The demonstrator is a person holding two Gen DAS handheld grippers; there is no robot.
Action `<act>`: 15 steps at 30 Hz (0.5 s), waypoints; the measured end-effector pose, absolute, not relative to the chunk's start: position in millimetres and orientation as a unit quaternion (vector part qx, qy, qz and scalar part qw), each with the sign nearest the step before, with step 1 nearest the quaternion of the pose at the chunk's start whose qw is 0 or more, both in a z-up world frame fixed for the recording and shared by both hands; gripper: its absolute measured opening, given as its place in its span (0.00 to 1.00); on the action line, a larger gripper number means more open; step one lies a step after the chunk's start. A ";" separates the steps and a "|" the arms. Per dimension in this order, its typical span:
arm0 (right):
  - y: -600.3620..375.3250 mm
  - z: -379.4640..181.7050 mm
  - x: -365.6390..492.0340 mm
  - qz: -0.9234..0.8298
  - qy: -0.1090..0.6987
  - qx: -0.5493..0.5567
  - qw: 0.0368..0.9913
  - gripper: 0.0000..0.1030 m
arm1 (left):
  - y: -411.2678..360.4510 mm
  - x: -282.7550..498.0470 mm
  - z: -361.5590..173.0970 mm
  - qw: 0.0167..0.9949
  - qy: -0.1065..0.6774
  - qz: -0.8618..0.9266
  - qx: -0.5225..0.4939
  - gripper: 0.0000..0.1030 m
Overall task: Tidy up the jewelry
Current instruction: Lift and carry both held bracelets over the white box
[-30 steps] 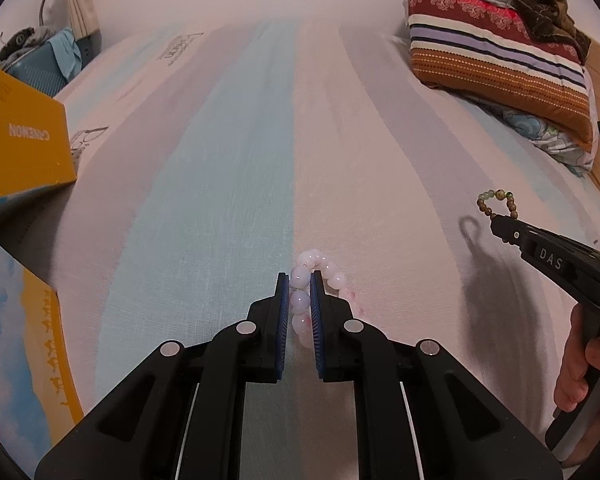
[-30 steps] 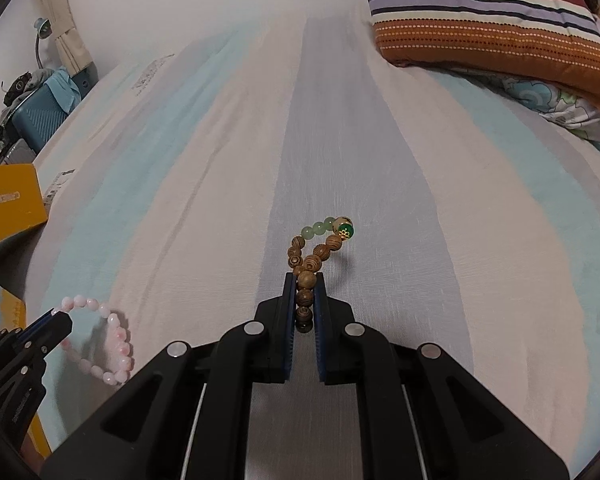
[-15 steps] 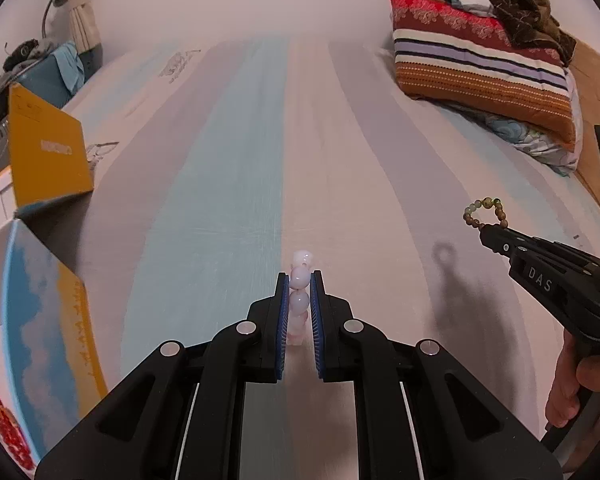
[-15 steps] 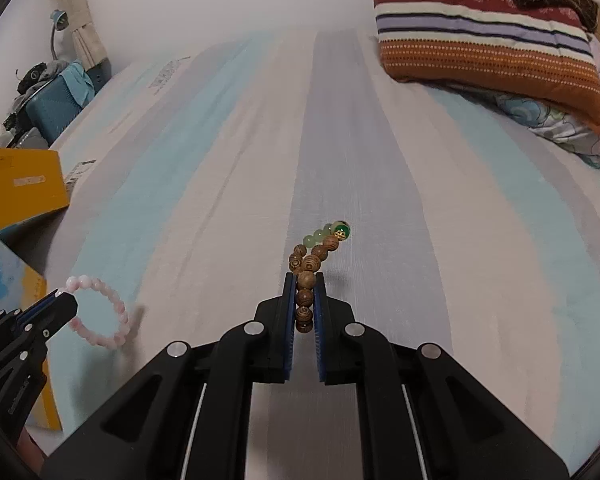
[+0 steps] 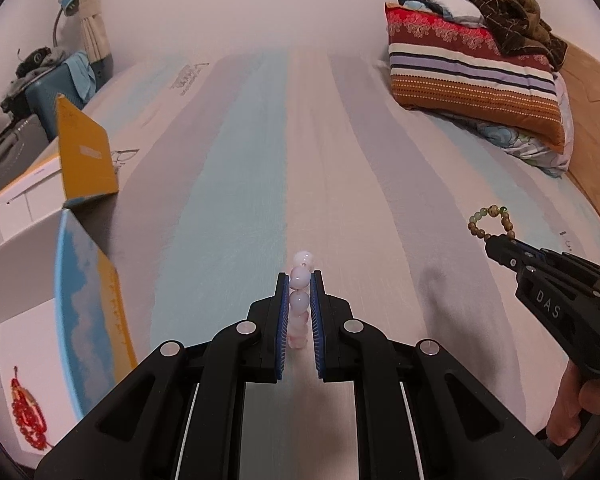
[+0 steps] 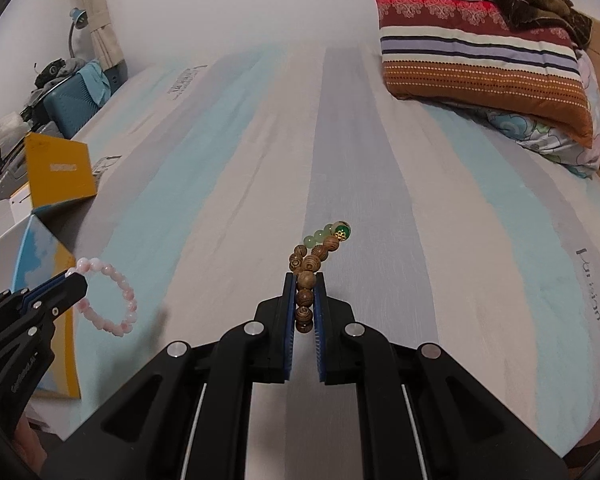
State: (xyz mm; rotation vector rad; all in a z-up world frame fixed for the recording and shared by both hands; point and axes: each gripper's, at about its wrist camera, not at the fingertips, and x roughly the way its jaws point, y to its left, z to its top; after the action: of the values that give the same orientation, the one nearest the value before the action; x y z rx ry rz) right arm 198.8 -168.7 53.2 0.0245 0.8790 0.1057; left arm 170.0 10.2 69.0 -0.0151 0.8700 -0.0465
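Fingers point(image 5: 284, 312) around pink bracelet point(image 5: 300, 304)

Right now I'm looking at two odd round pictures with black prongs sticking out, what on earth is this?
Those prongs are handheld tongs, one in each of a person's hands, each with a wide-angle camera looking along its fingers. One picture comes from the left tongs, shut on a pink bead bracelet. The other comes from the right tongs, shut on a wooden bead bracelet with green beads. Both hang above a striped bed with a striped pillow. An open box at the left holds red beads.
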 end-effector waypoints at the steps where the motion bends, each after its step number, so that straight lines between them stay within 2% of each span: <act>1: -167.7 55.5 194.3 0.052 0.424 0.011 0.904 0.07 | 10.6 168.1 70.7 0.907 0.420 -0.022 -0.008 0.10; 15: -126.9 90.5 146.8 0.075 0.405 -0.002 0.911 0.07 | 41.1 117.5 111.4 0.918 0.396 -0.005 -0.013 0.09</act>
State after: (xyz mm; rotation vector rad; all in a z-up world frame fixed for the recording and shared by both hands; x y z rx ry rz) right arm 146.8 -126.9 90.5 -0.0049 0.8346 0.1550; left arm 117.5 41.1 111.4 -0.0269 0.8139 -0.0094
